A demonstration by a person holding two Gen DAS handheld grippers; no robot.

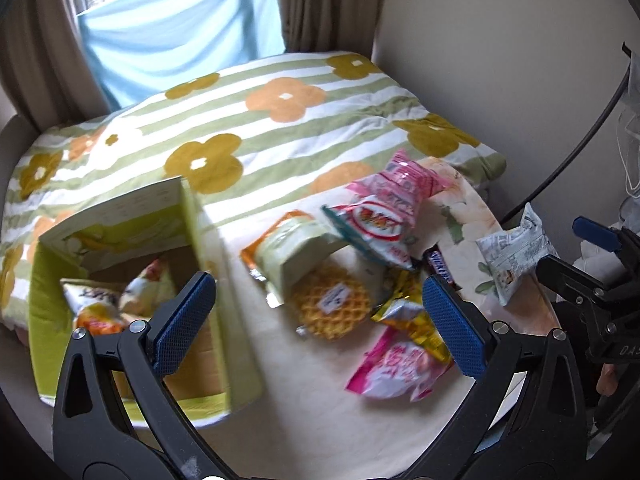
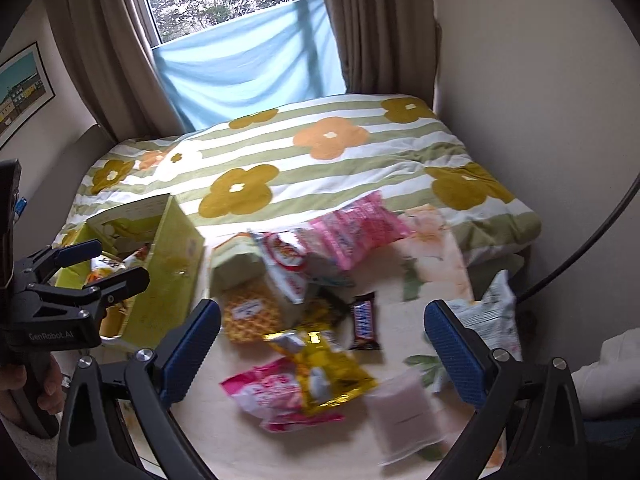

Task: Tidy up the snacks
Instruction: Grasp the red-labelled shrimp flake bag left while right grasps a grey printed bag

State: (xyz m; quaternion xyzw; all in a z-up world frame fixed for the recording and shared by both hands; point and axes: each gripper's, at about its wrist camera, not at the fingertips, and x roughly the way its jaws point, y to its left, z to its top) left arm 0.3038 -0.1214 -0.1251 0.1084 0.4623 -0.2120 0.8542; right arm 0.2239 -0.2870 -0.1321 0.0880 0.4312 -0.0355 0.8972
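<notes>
Both grippers, left (image 1: 318, 322) and right (image 2: 322, 350), spread empty at lower frame. Blurred pale packet (image 2: 402, 420) unreadable. Green box (image 1: 120, 240), left, half-hides two packets.

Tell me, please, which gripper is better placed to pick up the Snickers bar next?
Probably the right gripper: it is open and empty, and the Snickers bar lies just ahead between its fingers. The left gripper, also open, sits nearer the green box.

Quilt (image 2: 304, 184): green-white stripes, orange and mustard flowers. Box (image 2: 168, 280): lime green. Packets: pink (image 2: 356, 232), gold-yellow (image 2: 332, 364). Gripper pads (image 2: 456, 352): blue.
</notes>
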